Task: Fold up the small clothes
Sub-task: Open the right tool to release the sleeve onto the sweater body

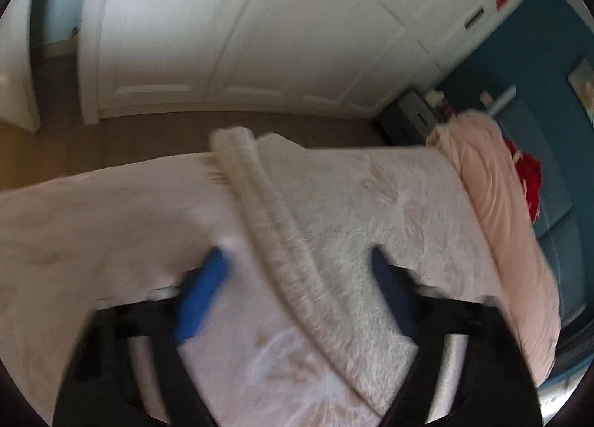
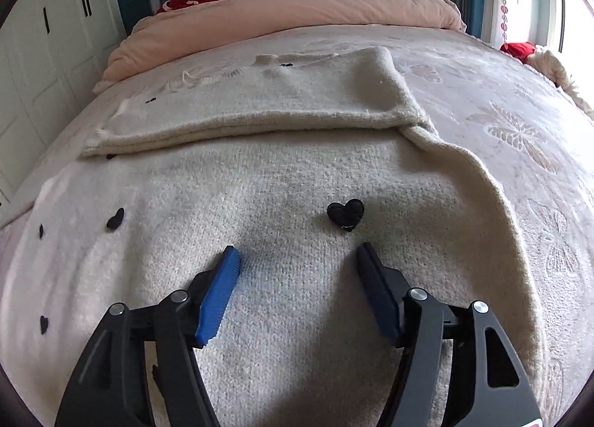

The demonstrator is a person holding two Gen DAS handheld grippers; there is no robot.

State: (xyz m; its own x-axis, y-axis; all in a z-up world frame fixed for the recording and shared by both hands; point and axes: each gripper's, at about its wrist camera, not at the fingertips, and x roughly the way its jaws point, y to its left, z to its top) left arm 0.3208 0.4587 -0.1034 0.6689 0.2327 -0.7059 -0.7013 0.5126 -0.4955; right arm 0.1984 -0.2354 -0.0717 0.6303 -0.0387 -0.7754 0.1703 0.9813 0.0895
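Holding my right tool (image 2: 295, 254) spread just above the cream sweater (image 2: 297, 174), which lies flat on the bed (image 2: 519, 100), one sleeve folded across for a square fold; my left tool (image 1: 299, 256), also spread and empty, straddles its thick edge.

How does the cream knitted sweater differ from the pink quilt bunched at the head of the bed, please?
The cream knitted sweater lies flat with one part folded over; the pink quilt is bunched into a thick roll. The sweater carries black heart patches; the quilt looks plain. The sweater lies right under the right gripper; the quilt lies far beyond it. Both rest on the bed.
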